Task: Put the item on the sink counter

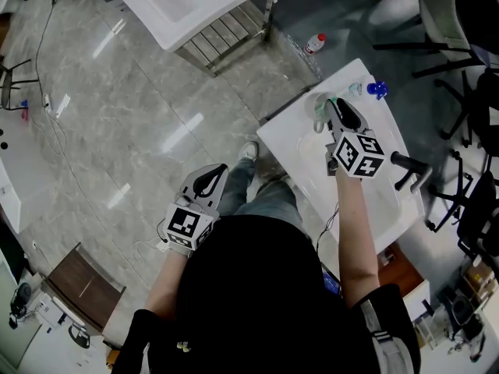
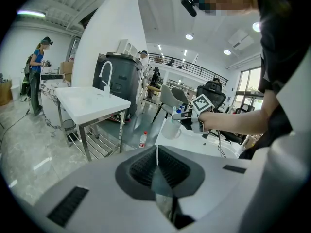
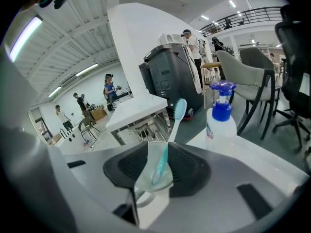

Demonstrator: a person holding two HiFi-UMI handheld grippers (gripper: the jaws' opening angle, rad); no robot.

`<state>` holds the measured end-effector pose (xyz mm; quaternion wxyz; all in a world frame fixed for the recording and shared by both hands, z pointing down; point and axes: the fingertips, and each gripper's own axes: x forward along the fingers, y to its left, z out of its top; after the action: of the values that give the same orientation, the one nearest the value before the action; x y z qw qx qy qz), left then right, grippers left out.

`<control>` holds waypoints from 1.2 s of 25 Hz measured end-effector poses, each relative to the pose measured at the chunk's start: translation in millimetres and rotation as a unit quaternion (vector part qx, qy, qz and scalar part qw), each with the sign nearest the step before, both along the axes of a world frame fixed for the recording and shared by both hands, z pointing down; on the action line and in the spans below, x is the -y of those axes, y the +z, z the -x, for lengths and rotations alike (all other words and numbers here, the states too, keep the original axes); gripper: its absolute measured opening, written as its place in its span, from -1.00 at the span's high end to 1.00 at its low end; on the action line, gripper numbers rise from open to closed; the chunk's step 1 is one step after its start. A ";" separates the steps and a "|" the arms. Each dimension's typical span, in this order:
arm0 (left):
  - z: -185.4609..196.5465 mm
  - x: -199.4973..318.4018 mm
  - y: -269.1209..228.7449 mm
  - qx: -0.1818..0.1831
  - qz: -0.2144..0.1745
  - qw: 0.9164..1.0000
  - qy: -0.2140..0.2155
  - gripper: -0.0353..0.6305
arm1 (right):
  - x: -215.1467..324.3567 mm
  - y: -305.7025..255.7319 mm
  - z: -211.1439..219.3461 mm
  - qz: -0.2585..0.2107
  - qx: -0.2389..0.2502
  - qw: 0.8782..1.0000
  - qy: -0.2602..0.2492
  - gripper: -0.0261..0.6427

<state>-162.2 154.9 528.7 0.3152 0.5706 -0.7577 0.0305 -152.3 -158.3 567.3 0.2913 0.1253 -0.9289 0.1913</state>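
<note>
Toothbrush (image 3: 172, 130) stands bristles-up in cup (image 3: 144, 179) between parted right jaws; left jaws together.

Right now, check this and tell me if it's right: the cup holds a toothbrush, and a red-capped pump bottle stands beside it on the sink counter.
Not quite: the cap of the pump bottle is blue, not red, as the right gripper view shows. The rest stands: the cup holds a toothbrush, and the bottle stands beside it on the sink counter.
</note>
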 end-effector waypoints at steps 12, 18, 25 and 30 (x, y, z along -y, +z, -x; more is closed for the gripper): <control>-0.5 14.9 -14.4 0.010 -0.025 1.000 0.010 0.82 | -12.7 -43.8 -18.2 -0.012 0.044 0.999 -0.001 0.50; -8.1 40.4 -31.2 0.021 -0.049 0.998 0.031 0.82 | -19.7 -78.9 -46.7 -0.019 0.080 0.997 0.003 0.56; -34.9 69.7 -47.2 0.037 -0.075 0.994 0.065 0.82 | -29.4 -108.6 -101.3 -0.030 0.117 0.992 0.018 0.69; -58.1 93.0 -62.8 0.055 -0.090 0.989 0.108 0.82 | -40.1 -130.3 -143.2 -0.040 0.137 0.989 0.032 0.72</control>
<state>-104.2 61.9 466.0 0.2152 0.6723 -0.7078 0.0277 -9.1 -118.2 437.0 0.1497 0.1396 -0.9624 0.1786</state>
